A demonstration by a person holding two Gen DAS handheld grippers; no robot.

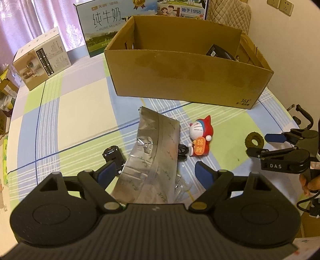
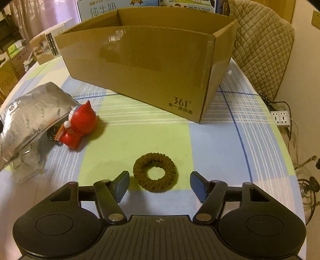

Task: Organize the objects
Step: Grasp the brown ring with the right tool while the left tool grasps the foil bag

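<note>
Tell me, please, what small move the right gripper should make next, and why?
Probably lower a little and close on the brown ring. The right gripper is open, its pads standing on either side of the ring without touching it, and the ring lies flat on the tablecloth before the cardboard box.

Open cardboard boxes: we count one (image 1: 188,80), upper centre of the left wrist view.
Dark items inside it: we see one (image 1: 219,52).
Printed cartons: we count three, a milk carton (image 1: 104,26), a second carton (image 1: 184,9) beside it at the top, and a small white box (image 1: 43,58) at upper left.
Silver foil bags: one (image 1: 152,152), centre.
Red-hooded cat figurines: one (image 1: 201,138).
Brown hair ties: one (image 2: 155,172), lower centre of the right wrist view.
Small black gadgets: one (image 1: 113,155).
Black cable coils: one (image 1: 183,152).
</note>
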